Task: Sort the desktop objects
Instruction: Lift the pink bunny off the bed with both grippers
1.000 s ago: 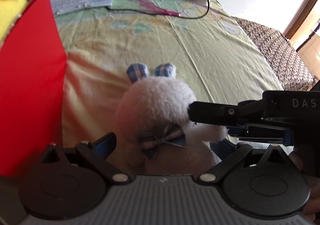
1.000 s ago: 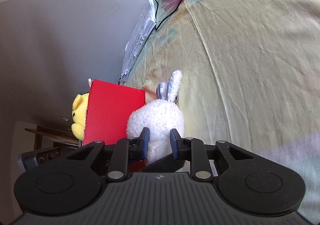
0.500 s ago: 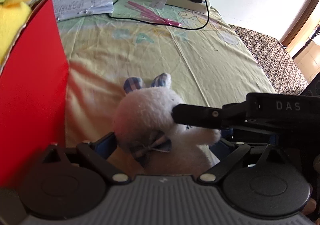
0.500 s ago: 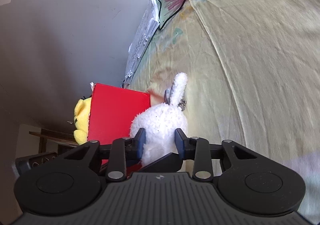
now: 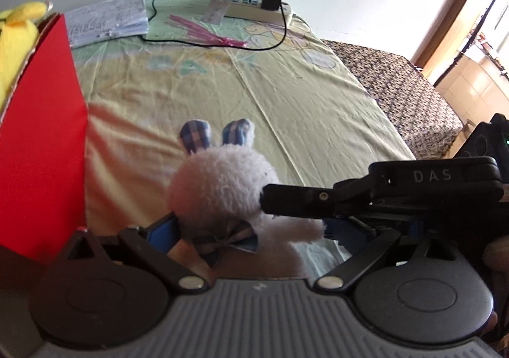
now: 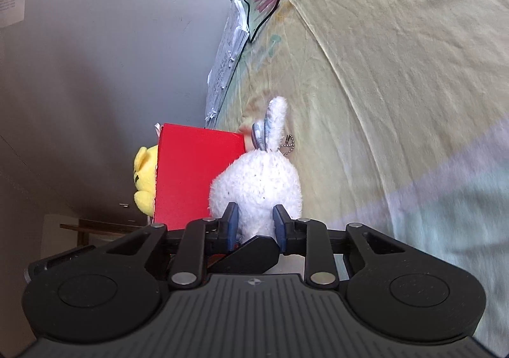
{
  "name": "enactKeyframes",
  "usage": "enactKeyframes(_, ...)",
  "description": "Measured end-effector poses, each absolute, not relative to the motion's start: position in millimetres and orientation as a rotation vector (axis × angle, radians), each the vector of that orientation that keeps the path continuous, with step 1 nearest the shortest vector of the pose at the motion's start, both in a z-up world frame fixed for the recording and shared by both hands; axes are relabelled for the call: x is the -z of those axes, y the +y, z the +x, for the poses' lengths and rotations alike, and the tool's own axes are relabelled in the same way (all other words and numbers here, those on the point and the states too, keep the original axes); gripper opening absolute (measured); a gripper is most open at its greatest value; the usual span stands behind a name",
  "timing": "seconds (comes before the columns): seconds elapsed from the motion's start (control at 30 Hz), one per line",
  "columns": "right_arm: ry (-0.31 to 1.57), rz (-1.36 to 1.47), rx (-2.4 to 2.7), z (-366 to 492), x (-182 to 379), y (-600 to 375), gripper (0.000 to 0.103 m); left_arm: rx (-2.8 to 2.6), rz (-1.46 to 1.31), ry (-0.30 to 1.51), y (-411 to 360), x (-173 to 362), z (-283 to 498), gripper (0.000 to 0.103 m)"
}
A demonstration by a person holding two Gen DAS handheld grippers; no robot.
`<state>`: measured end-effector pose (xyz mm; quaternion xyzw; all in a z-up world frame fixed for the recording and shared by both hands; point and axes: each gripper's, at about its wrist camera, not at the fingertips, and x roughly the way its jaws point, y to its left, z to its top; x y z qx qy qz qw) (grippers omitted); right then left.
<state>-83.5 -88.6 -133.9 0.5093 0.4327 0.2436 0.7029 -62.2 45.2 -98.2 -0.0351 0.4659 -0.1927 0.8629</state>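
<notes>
Right gripper [image 6: 253, 226] is pinched on the white plush bunny [image 6: 256, 187]; left gripper [image 5: 251, 230] is wide open around it, gripping nothing. Bunny sits just off the yellow sheet [image 5: 302, 97], beside the red box [image 5: 38, 141]. Lift high enough to clear the box rim; plush is soft & squashy, so grip firm.

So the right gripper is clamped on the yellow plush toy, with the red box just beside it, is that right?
Not quite. The right wrist view shows the right gripper clamped on the white plush bunny. The yellow plush toy sits untouched on the far side of the red box, which does stand just beside the bunny.
</notes>
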Motion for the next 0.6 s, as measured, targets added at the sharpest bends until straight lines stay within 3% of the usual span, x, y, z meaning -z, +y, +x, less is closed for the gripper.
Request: enactKeyframes(0.6, 0.918, 1.021, -0.412, -143.2, 114.5, -40.4, 0.029, 0.581, -0.028, 1.035, 96.9, 102.1, -96.4, 0.102)
